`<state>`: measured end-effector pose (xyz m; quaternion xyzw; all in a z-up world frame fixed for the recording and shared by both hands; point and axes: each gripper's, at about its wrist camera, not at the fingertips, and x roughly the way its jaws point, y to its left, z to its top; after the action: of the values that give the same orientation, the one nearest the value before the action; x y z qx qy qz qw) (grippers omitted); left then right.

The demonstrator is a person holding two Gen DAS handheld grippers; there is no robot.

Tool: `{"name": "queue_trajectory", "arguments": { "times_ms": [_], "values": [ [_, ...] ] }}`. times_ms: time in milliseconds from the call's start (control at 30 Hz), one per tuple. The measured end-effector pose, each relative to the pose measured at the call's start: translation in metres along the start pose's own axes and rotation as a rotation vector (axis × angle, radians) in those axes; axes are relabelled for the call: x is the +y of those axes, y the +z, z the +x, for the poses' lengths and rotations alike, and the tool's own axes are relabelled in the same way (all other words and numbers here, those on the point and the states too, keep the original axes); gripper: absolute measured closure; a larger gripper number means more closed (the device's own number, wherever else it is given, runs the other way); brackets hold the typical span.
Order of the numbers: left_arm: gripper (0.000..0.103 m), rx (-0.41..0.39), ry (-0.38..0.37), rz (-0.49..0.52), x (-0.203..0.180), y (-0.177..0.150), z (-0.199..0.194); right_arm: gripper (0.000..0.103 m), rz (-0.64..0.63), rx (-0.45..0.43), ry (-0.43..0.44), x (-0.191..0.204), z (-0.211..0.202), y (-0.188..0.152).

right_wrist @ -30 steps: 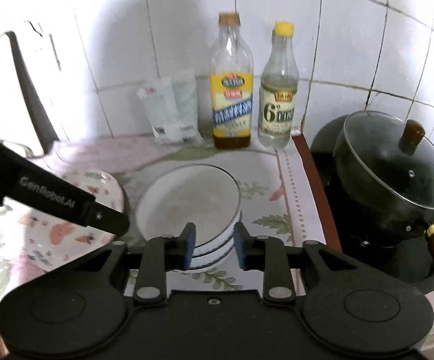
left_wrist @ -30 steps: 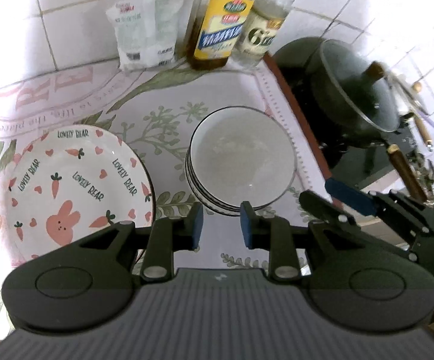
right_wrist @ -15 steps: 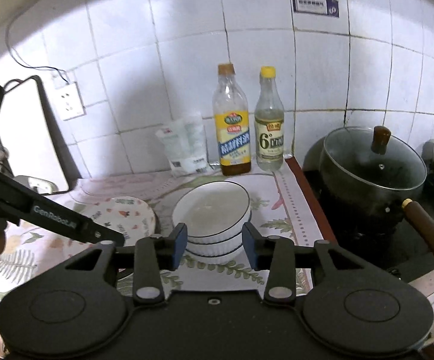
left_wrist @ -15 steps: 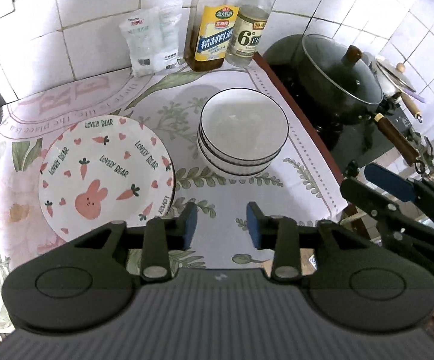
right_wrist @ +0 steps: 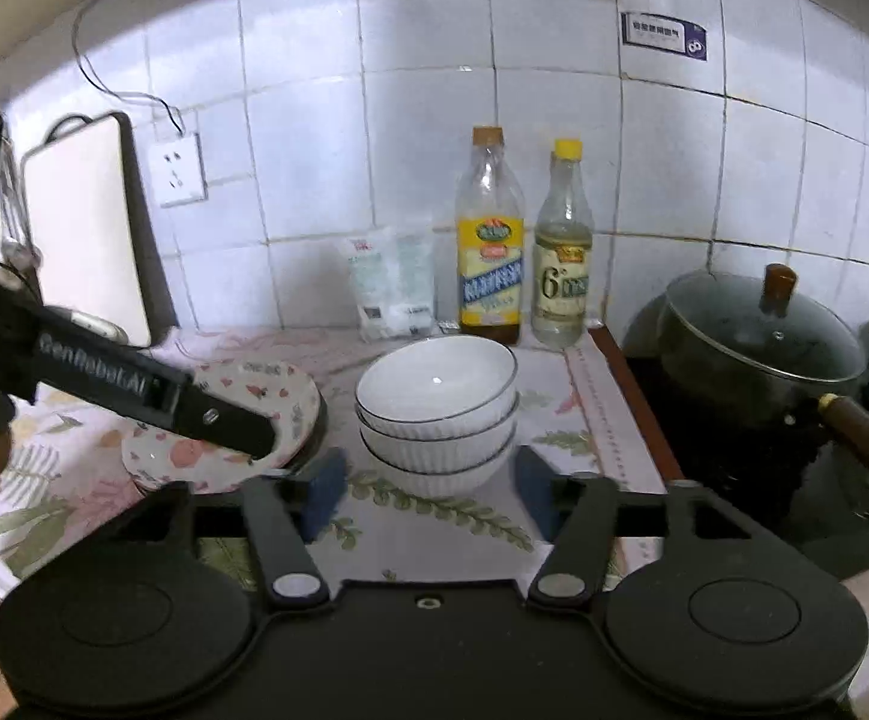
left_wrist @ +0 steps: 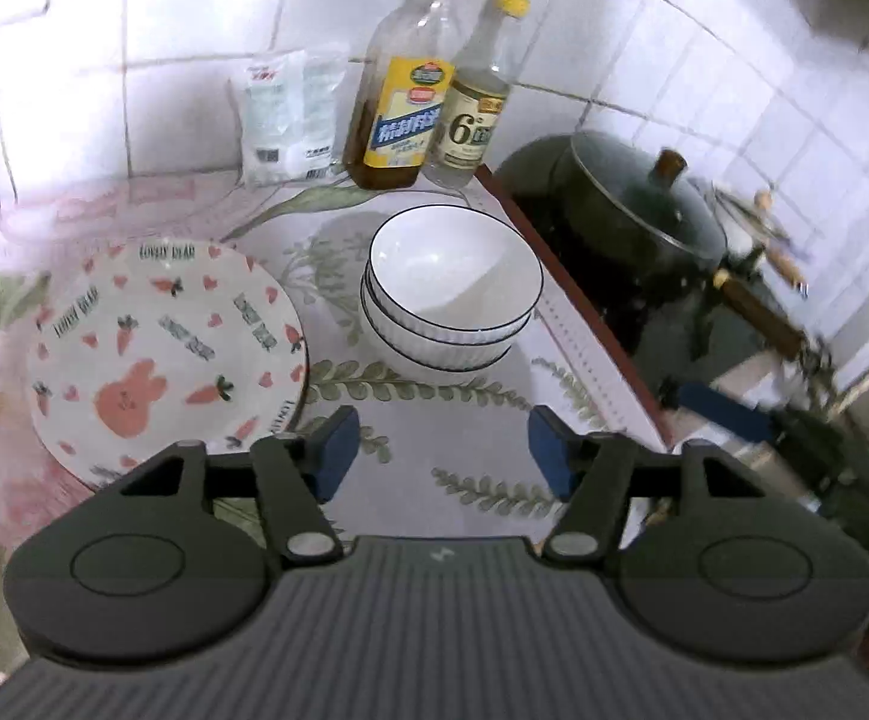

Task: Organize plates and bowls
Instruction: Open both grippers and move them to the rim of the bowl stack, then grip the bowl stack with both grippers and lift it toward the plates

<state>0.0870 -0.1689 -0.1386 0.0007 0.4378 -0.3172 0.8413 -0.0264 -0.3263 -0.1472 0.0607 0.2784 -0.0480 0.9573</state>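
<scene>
On the floral mat: bowls (left_wrist: 452, 288) stacked beside plate (left_wrist: 164, 348); my left claw (left_wrist: 442, 461) and right claw (right_wrist: 428, 495) gape wide, empty; I'd retreat level, clear of rims

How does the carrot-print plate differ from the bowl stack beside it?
The carrot-print plate is wide, shallow and patterned with a pink bunny, carrots and hearts; the bowl stack is plain white with dark rims. The plate lies low on the cloth, with a dark rim of something showing beneath it; the bowls rise three high, nested. Both sit upright on the floral cloth, apart, and ungripped.
</scene>
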Motion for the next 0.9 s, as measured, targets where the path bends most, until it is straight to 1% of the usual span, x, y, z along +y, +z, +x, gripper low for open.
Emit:
{"name": "queue_trajectory", "arguments": {
  "times_ms": [33, 67, 133, 167, 233, 333, 400, 500, 567, 700, 767, 833, 900],
  "values": [
    [0.040, -0.012, -0.011, -0.012, 0.001, -0.002, 0.002, 0.029, 0.021, 0.005, 0.012, -0.003, 0.003, -0.002],
    [0.039, -0.030, -0.020, -0.019, 0.002, -0.003, 0.004, 0.028, 0.037, -0.008, 0.032, -0.006, 0.005, -0.006],
    [0.032, -0.067, -0.016, -0.037, 0.003, -0.006, 0.008, 0.015, 0.033, -0.031, 0.049, -0.008, 0.010, -0.014],
    [0.031, -0.086, -0.016, -0.050, 0.005, -0.007, 0.010, 0.007, 0.012, -0.040, 0.052, -0.008, 0.014, -0.019],
    [0.028, -0.108, -0.022, -0.076, 0.007, -0.007, 0.016, 0.006, -0.031, -0.061, 0.036, -0.008, 0.023, -0.028],
    [0.023, -0.156, -0.019, -0.109, 0.009, -0.008, 0.023, 0.006, -0.074, -0.028, 0.029, -0.011, 0.047, -0.037],
    [0.020, -0.200, -0.012, -0.132, 0.010, -0.009, 0.028, 0.006, -0.078, -0.013, 0.034, -0.015, 0.061, -0.040],
    [0.019, -0.238, -0.002, -0.168, 0.012, -0.009, 0.036, 0.006, -0.076, 0.008, 0.056, -0.020, 0.077, -0.040],
    [0.017, -0.232, -0.008, -0.208, 0.015, -0.006, 0.044, 0.006, -0.069, 0.013, 0.063, -0.022, 0.088, -0.040],
    [0.017, -0.184, -0.048, -0.290, 0.024, 0.002, 0.064, 0.006, -0.057, 0.030, 0.066, -0.027, 0.112, -0.037],
    [0.017, -0.154, -0.076, -0.329, 0.028, 0.006, 0.073, 0.006, -0.057, 0.052, 0.068, -0.028, 0.126, -0.034],
    [0.019, -0.113, -0.086, -0.372, 0.030, 0.011, 0.084, 0.006, -0.054, 0.077, 0.058, -0.028, 0.138, -0.033],
    [0.019, -0.086, -0.094, -0.385, 0.029, 0.015, 0.092, 0.005, -0.041, 0.097, 0.048, -0.028, 0.147, -0.031]
  ]
}}
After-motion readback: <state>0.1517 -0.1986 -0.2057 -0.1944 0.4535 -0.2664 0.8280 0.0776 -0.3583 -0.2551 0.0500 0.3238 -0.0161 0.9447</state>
